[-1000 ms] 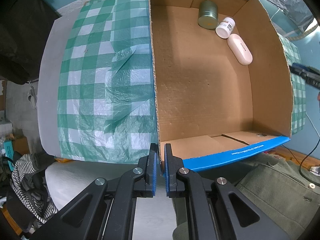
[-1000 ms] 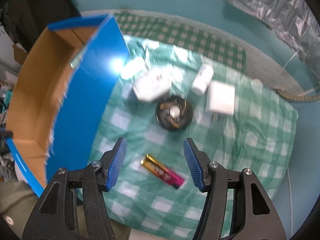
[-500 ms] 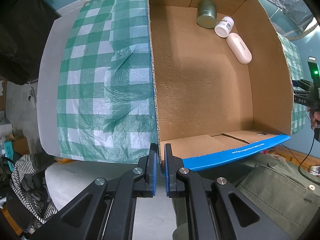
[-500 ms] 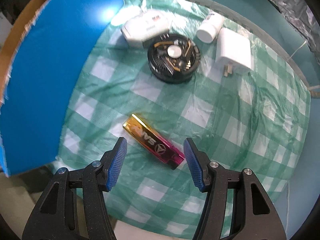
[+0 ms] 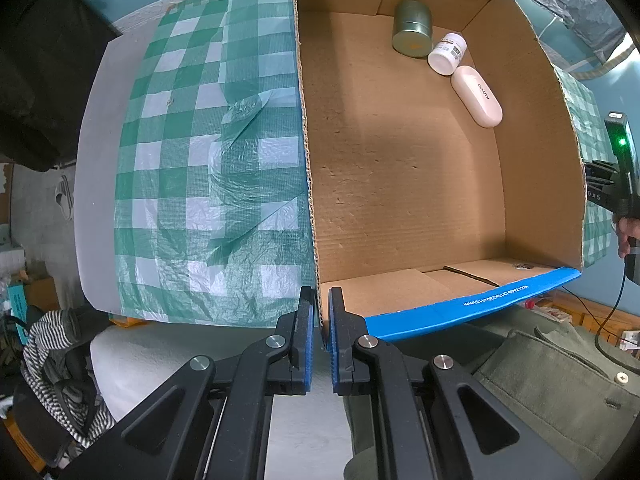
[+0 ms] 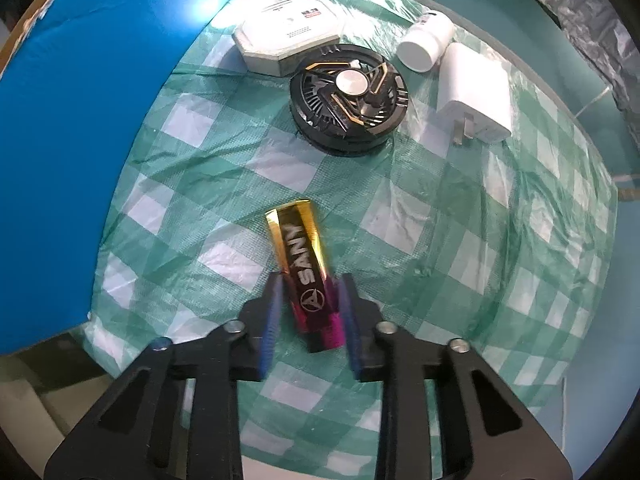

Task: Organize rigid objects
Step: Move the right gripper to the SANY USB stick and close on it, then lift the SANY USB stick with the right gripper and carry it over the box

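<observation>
At frame bottom the left gripper (image 5: 319,332) pinches the cardboard box (image 5: 400,168) wall's near corner, while the right gripper (image 6: 308,320), jaws open, straddles the gold-to-pink lighter (image 6: 306,276) on the checked cloth (image 6: 460,248); farther up lies a black fan (image 6: 349,98).

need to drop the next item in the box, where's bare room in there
Most of the cardboard box floor is bare, from its near wall up to the middle. Only the far right corner is crowded: green tin, white bottle, pink case.
</observation>
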